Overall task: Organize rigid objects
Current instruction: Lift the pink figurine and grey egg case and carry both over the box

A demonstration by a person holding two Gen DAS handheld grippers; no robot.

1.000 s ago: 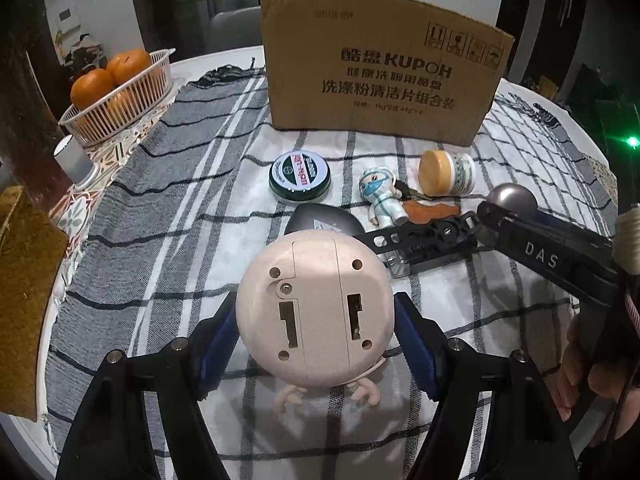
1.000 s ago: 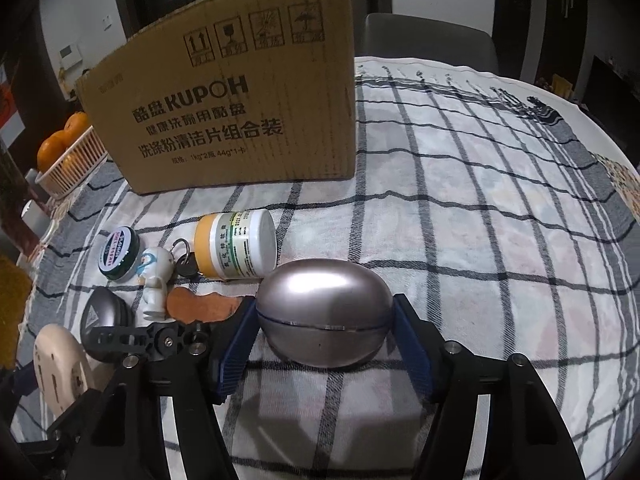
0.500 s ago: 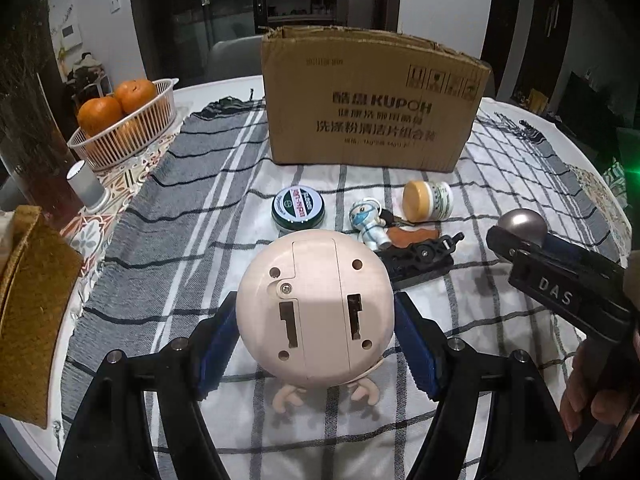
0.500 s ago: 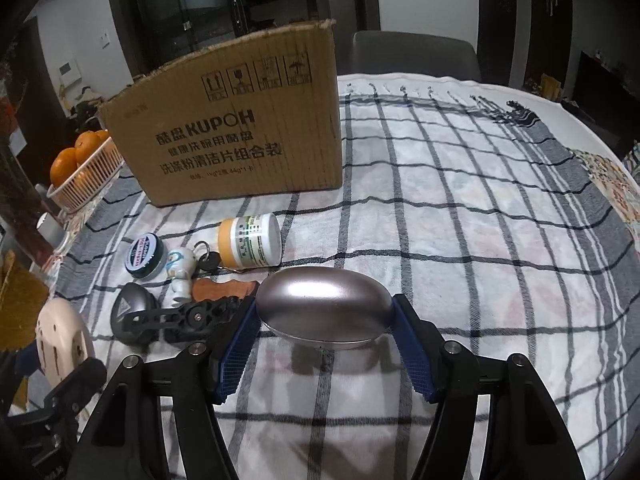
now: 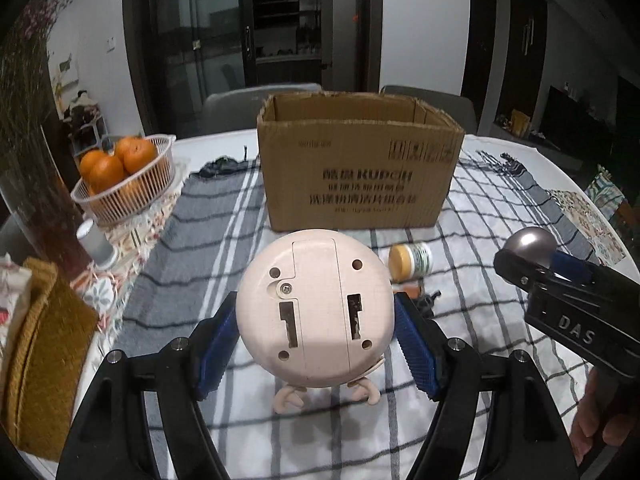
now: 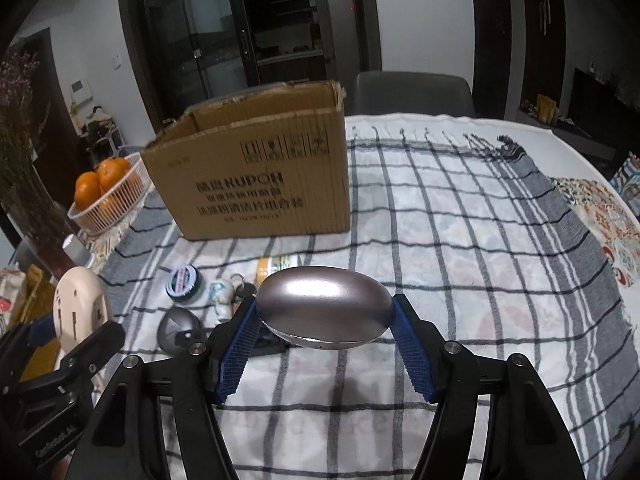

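Jaws of my left gripper [image 5: 316,340] clamp the round pink toy [image 5: 314,312], right gripper [image 6: 324,344] clamps the metallic egg-shaped case [image 6: 324,306], both held clear above the table [image 6: 460,240], presumably for dropping into the open cardboard box [image 5: 356,176].

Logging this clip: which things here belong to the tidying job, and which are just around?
Job: pink round toy, silver egg case, cardboard box, pill bottle, green tin, astronaut figure.
Around: orange basket, grey cylinder.
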